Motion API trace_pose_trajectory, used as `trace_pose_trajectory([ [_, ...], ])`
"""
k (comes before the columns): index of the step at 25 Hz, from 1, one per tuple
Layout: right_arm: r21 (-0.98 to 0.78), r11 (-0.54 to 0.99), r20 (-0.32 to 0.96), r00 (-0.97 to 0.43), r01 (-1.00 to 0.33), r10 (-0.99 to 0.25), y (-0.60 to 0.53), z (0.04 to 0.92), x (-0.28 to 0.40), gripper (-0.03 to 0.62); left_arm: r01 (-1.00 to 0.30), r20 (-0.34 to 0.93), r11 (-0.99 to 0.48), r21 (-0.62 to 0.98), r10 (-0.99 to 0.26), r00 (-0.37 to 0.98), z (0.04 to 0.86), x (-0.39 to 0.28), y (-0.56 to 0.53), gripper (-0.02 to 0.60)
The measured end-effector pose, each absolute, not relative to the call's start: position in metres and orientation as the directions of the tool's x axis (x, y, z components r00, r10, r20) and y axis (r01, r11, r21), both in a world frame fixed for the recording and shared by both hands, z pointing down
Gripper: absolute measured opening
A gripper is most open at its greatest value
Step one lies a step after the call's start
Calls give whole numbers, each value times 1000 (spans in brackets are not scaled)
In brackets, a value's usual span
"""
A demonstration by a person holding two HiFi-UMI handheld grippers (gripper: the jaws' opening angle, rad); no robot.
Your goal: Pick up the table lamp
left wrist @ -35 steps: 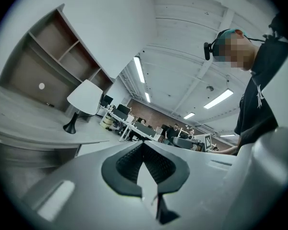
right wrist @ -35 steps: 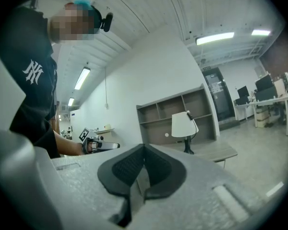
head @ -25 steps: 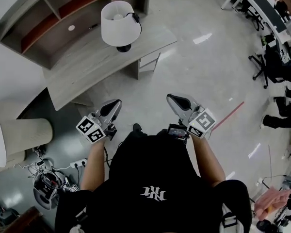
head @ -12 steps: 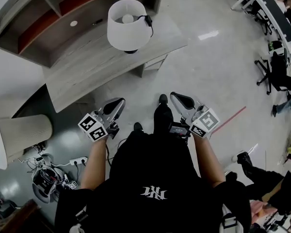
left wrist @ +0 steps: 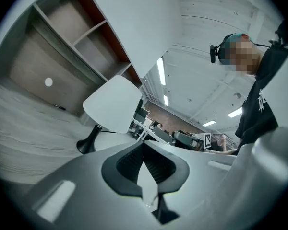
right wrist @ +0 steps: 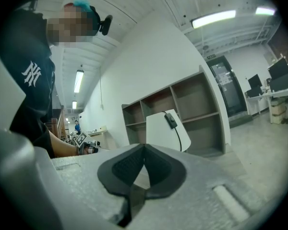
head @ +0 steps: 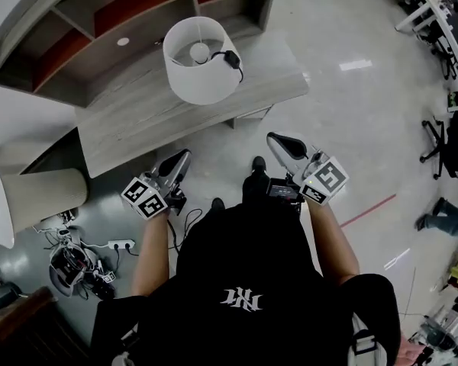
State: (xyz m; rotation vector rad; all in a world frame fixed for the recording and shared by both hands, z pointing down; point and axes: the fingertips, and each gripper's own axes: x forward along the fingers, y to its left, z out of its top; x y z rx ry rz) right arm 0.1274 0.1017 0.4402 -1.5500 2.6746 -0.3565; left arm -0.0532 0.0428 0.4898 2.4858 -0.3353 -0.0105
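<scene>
The table lamp (head: 202, 69) has a white shade, a dark base and a black cord with a switch draped over the shade; it stands on a pale wooden desk (head: 137, 120). The left gripper view shows the lamp (left wrist: 111, 104) ahead, with its black base to the lower left. The right gripper view shows the lamp (right wrist: 165, 131) beyond the jaws. My left gripper (head: 182, 160) is shut and empty, near the desk's front edge. My right gripper (head: 278, 143) is shut and empty, below the desk's right end. Neither touches the lamp.
A wooden shelf unit (head: 137, 14) with open compartments stands behind the desk. A beige cylinder (head: 38, 200) and tangled cables with a power strip (head: 99, 250) lie at the left. Office chairs (head: 450, 139) stand at the far right. Red tape (head: 370, 210) marks the floor.
Both grippers and the person have moved toward the desk; the lamp now sits closer and more central in the head view. Jaws stayed shut.
</scene>
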Motion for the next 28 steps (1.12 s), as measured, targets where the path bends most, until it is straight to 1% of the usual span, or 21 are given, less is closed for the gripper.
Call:
trace_pose_trajectory([
  [6,-237,552,44,-576,-800,-816,53,429,186,0,-350,91,-755,554,-363,927,466,-22,11,-3],
  [12,-271,628,1,-653,-729,-757,10,427,217,0,-448,116,-715,537,-463,879,457,-3,-11,-2],
  [18,-313,676,-55,-697,-668,-715,-24,431,232,0,-523,130,-661,538,-549,826,459,-2,-39,-2],
  [25,-375,679,-89,-704,-631,-704,-56,430,236,0,-579,134,-645,498,-603,787,451,-18,-65,-2],
  [28,-394,666,-90,-695,-633,-714,-71,427,234,0,-571,129,-644,509,-598,791,453,-27,-81,-2],
])
